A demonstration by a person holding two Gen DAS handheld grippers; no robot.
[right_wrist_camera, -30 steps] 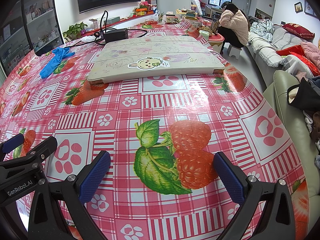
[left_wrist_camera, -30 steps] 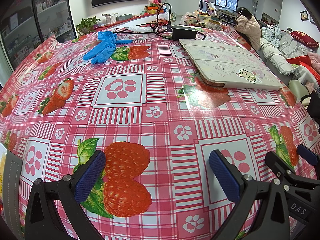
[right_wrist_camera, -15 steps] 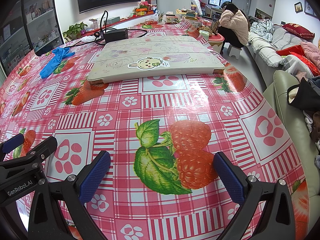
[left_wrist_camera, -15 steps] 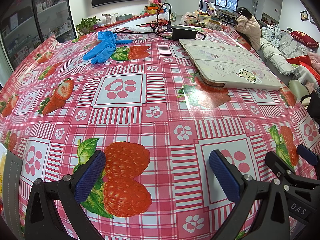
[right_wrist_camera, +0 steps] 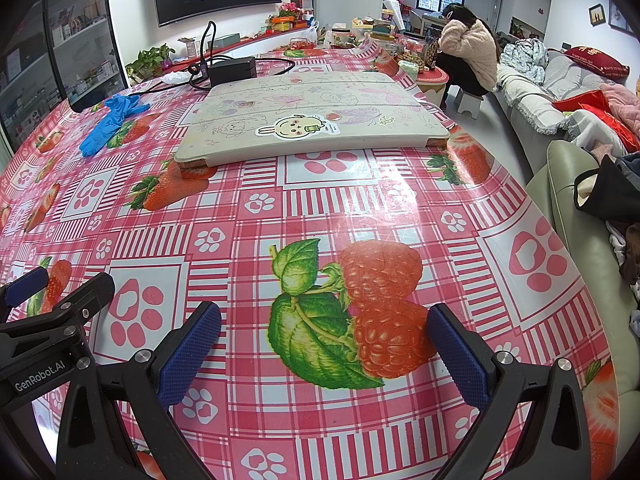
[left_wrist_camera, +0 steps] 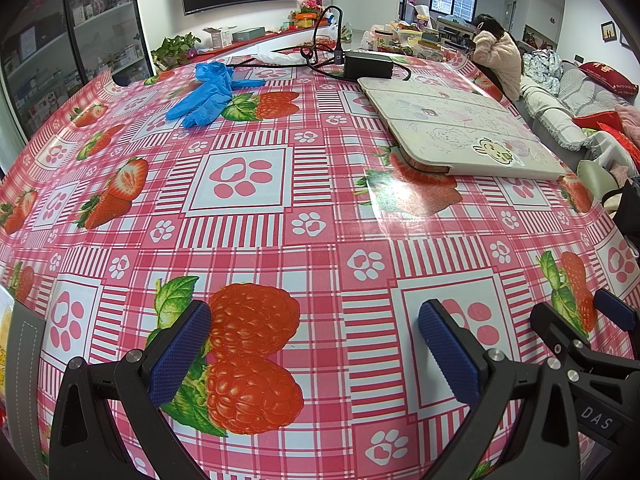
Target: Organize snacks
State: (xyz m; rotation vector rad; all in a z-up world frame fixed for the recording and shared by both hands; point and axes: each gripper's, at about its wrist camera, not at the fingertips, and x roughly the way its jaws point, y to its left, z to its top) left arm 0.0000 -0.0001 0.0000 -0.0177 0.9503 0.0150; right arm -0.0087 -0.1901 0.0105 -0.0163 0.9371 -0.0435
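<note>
My left gripper [left_wrist_camera: 314, 344] is open and empty, low over the pink strawberry-print tablecloth [left_wrist_camera: 240, 208]. My right gripper [right_wrist_camera: 324, 344] is also open and empty, beside it to the right; its fingers show at the right edge of the left wrist view [left_wrist_camera: 616, 312]. A sliver of a yellow packet behind a grey strap [left_wrist_camera: 6, 332] shows at the left edge of the left wrist view; I cannot tell what it is. No other snack is in view.
A white tablet case with a rabbit sticker [left_wrist_camera: 456, 128] [right_wrist_camera: 316, 120] lies at the far right of the table. Blue gloves [left_wrist_camera: 204, 94] [right_wrist_camera: 110, 122] lie far left. A black power adapter with cables [left_wrist_camera: 368, 65] [right_wrist_camera: 234, 69] sits at the back. A sofa [right_wrist_camera: 580, 208] stands right of the table edge.
</note>
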